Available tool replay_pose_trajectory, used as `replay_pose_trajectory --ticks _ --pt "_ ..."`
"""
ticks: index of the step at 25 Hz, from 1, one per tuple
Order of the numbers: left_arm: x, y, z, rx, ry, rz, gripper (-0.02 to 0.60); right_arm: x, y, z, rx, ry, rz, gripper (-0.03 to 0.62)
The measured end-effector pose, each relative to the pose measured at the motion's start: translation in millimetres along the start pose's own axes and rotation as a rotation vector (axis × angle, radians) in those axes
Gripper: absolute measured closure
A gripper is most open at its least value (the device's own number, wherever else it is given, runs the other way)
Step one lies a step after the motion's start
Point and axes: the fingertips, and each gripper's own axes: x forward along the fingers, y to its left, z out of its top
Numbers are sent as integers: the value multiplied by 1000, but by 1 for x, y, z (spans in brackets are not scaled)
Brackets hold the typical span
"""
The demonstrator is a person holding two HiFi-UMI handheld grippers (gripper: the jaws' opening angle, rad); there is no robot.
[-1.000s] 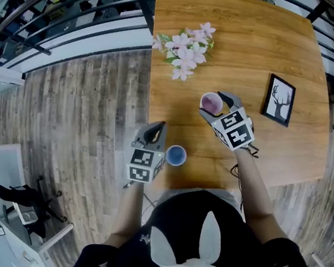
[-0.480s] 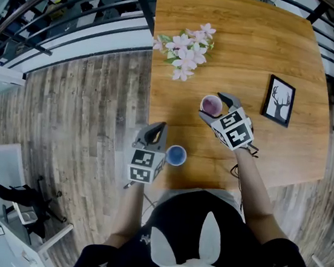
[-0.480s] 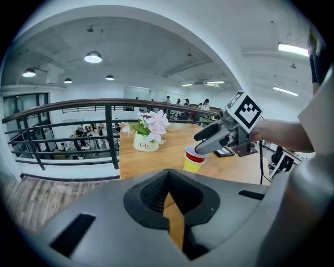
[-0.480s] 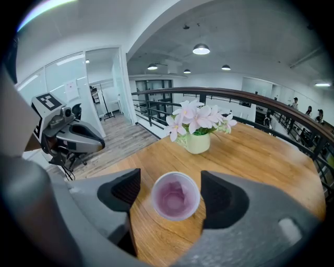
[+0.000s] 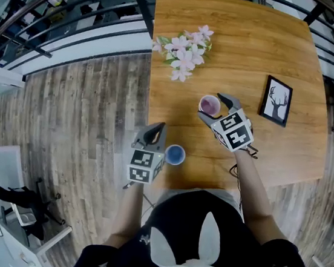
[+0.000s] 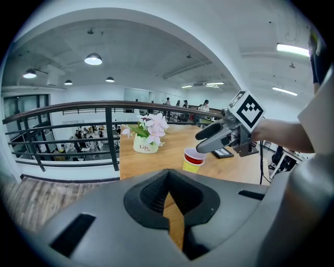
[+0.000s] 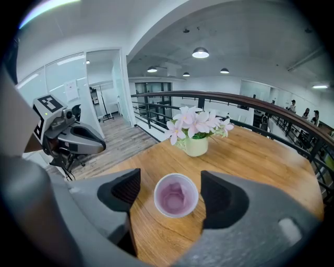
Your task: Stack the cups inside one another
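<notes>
A cup with a pink inside stands on the wooden table. In the left gripper view the same cup shows a red inside and a yellow wall. My right gripper straddles it, open. Its jaws have just been opening, and in the right gripper view the cup stands between them with a gap on each side. A blue cup stands near the table's front edge, right beside my left gripper, which is shut and holds nothing.
A pot of pink flowers stands at the table's back left, and a framed deer picture lies to the right of the right gripper. The table's left edge drops to a wood floor with a railing behind.
The right gripper's jaws have spread slightly off the pink cup. The left gripper and the blue cup have stayed where they were.
</notes>
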Motion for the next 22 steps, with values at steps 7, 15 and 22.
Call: replay_pose_trajectory --ticks 7,15,22 --pt "-11 -1 1 7 -14 15 565 -13 10 2 -9 -15 3 235" --pt "-27 -4 2 12 -35 26 565 -26 36 -1 -15 -30 29 235" --pt "-43 -6 -3 11 -45 42 565 -37 60 -6 0 -46 51 235"
